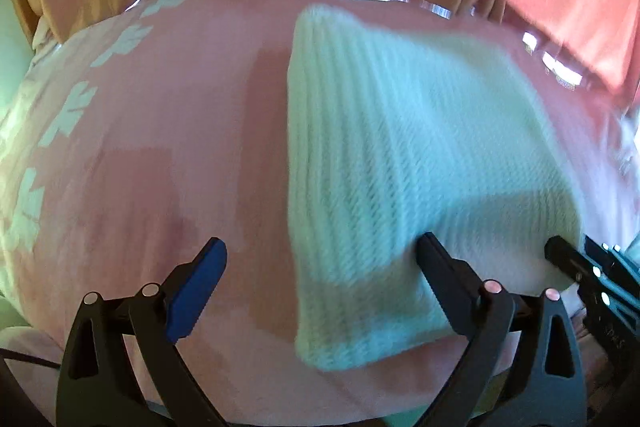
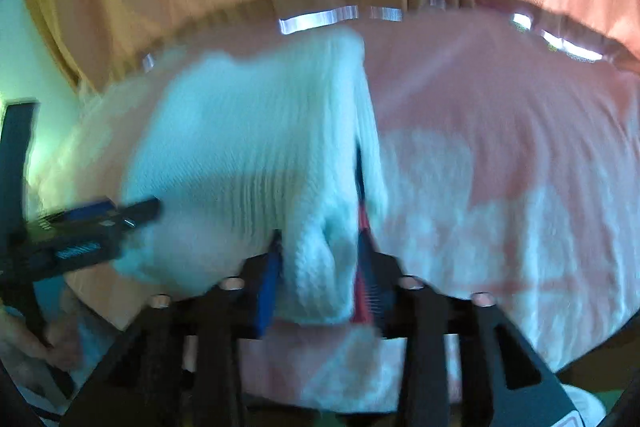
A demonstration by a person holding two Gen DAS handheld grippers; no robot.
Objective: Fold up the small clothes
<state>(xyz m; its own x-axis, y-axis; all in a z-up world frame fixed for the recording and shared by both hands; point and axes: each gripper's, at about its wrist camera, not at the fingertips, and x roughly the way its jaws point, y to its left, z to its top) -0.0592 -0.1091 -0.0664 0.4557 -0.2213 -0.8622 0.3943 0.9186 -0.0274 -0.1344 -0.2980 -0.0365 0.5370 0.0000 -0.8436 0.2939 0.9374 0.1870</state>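
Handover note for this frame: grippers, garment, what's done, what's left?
Left gripper: open, its right finger on the near edge of the knit garment, clamping nothing.
Right gripper: shut on a bunched near corner of the garment.
The garment lies on the pink bedspread.
Done: hard to tell; frames blurred, layers unclear.
Left: complete the fold, flatten, release.

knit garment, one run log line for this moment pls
step: fold in progress | right claw: shut on white knit garment near edge | left claw: open, one finger on garment | surface: pink bedspread | image: blurred
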